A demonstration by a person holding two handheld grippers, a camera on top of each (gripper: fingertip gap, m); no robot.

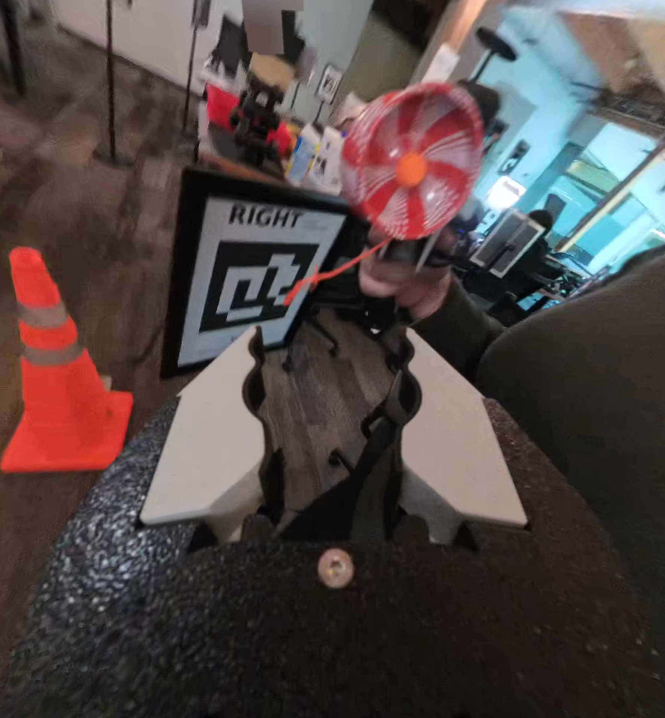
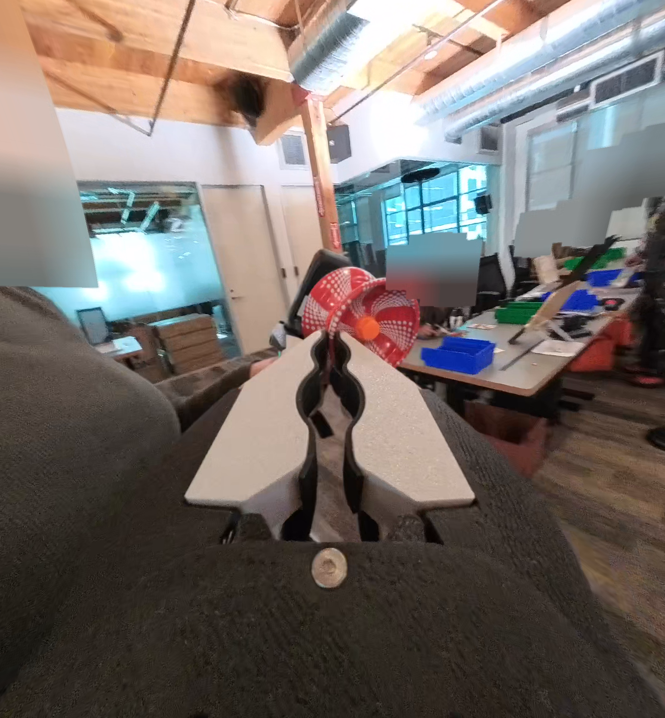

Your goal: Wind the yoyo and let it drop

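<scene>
Left wrist view: the left hand-held gripper stands wide, nothing between its white fingers, only floor beyond them. Ahead and higher, the red-and-white yoyo is held up in the air by the right hand-held gripper, a hand wrapped round its handle. A loose red string trails down and to the left from under the yoyo, its end free in front of a black-framed marker board. An orange traffic cone stands on the floor to the left. The picture is blurred, so how much string is wound cannot be told.

Right wrist view: the right hand-held gripper is nearly closed, its tips pinching the yoyo at the groove between the two halves. The grip sits only at the very tips. A worktop with blue bins lies well apart to the right.

Likely troubles: the shallow pinch may let the yoyo twist or slip out early; the dangling end is thin and swaying, so the wide left jaws may close on air; slack string could wind unevenly or jam in the groove under the right tips.
</scene>
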